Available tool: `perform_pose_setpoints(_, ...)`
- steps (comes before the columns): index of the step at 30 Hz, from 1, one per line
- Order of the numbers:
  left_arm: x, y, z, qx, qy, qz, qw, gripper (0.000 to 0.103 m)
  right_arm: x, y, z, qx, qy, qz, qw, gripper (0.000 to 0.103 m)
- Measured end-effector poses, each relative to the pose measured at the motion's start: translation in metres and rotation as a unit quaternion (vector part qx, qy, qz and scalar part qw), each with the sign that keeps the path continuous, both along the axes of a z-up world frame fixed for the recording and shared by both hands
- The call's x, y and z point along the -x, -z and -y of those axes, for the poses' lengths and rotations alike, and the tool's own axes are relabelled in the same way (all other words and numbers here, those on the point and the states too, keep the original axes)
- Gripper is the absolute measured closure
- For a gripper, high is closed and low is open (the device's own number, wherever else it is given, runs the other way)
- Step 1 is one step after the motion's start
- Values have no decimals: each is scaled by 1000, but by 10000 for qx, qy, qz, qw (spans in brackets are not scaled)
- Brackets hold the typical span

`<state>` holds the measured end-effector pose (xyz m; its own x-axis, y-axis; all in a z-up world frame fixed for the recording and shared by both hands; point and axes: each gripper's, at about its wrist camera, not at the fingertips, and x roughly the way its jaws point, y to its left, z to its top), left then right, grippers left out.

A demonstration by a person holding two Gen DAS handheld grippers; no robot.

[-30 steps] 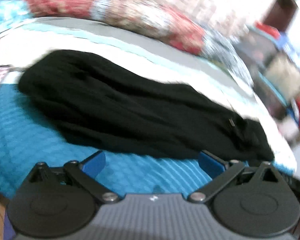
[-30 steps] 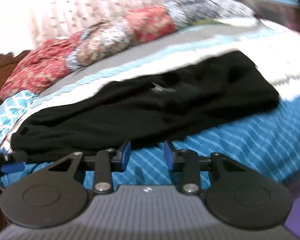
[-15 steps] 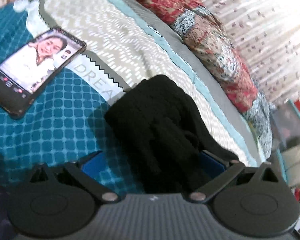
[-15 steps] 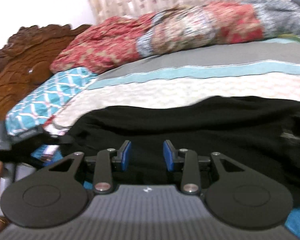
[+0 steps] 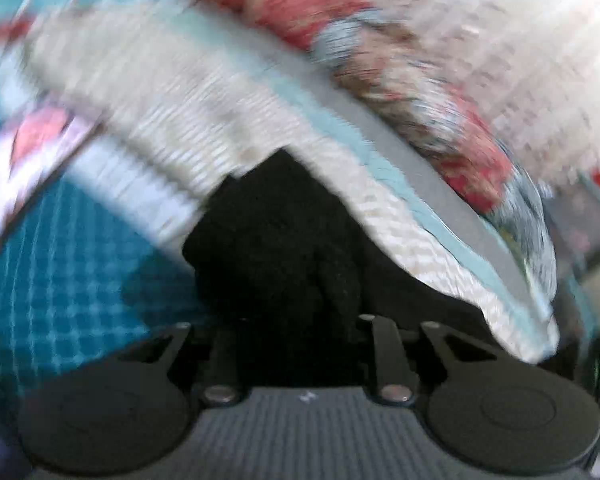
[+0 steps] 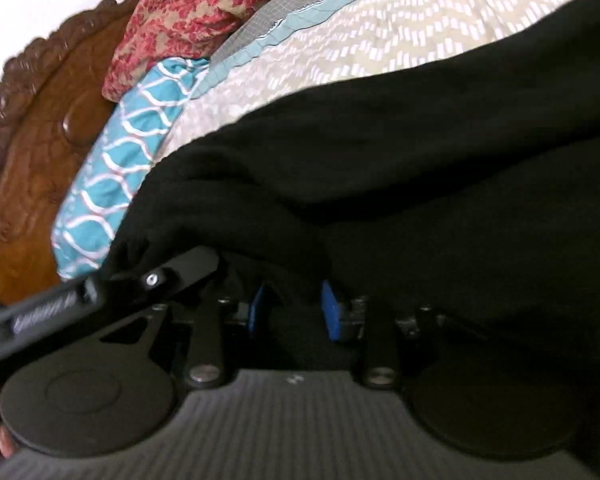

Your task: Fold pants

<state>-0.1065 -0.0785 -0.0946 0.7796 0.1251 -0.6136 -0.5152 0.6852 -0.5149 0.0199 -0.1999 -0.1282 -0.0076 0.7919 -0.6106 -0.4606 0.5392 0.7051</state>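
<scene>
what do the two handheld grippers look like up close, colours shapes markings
Both share one build: a grey ribbed body with a small white mark, two round black discs and black linkage arms with silver pivot bolts. The right gripper shows blue finger pads. The left gripper has its pads hidden in black cloth.

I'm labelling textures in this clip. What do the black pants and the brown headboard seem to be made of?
Black pants: soft matte fabric, probably a knit or fleece; they drape in rounded folds and show no shine. Brown headboard: looks like carved wood with a glossy varnish, given the scalloped carved edge and a bright highlight on its panel.
</scene>
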Motion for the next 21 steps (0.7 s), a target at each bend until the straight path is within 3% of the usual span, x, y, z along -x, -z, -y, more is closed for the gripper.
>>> perform_pose_setpoints(3,-16,-26,41,-925,556,68,9941,82,-11,-7,30,-502,352,-358,9975,66)
perform_pose_setpoints(5,-27,-37,63,-1283,864,81,9879,82,-18,-12,67,-816,863,-419,9920,66)
perform_pose_setpoints(10,-75,-35,130,-2013,1812,-131,9625,78,-22,-29,163,-815,1897,39,9784,66)
perform_pose_setpoints(12,-96,-22,163,-2320,2264,-353,9454,64,-19,-33,196,-785,2242,191,9712,65)
perform_pose_setpoints(13,-102,-17,178,-2496,2435,-485,9360,52,-17,-34,209,-757,2379,232,9681,64)
perform_pose_setpoints(14,-108,-12,194,-2723,2639,-658,9230,44,-15,-34,218,-719,2493,254,9654,63)
perform_pose_setpoints(17,-92,-14,221,-3126,3030,-541,8986,29,-9,-34,239,-661,2764,273,9584,54)
perform_pose_setpoints(19,-74,-25,221,-3107,3138,-269,8968,21,-5,-35,248,-737,2813,296,9563,51)
perform_pose_setpoints(21,-55,-38,208,-2876,3108,-44,9059,20,-2,-40,247,-829,2773,380,9564,46)
